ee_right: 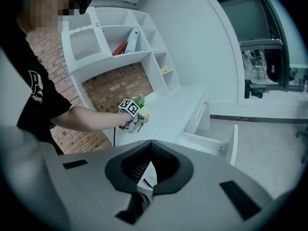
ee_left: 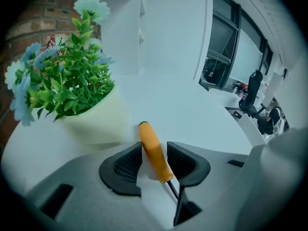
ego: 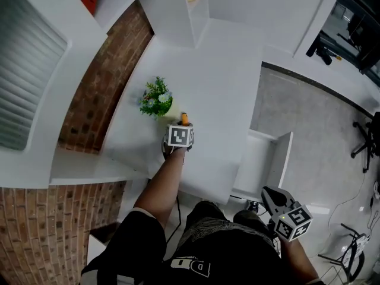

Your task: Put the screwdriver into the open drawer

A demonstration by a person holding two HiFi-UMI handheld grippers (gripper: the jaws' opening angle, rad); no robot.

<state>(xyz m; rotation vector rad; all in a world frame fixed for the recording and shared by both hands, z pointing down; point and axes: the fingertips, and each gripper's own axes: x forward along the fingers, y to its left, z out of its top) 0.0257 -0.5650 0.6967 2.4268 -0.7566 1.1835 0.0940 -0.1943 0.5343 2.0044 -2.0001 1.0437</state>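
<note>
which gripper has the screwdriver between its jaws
The left gripper: the orange-handled screwdriver lies between its open jaws, beside the potted plant. The right gripper, off near the open drawer, has nothing between its jaws.

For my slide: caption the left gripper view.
Open left gripper straddles an orange-handled screwdriver on the white desk beside a potted plant.

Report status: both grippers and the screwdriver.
Left gripper open, straddling screwdriver on desk. Right gripper shut, empty. Drawer open. Plant pot close beside screwdriver.
</note>
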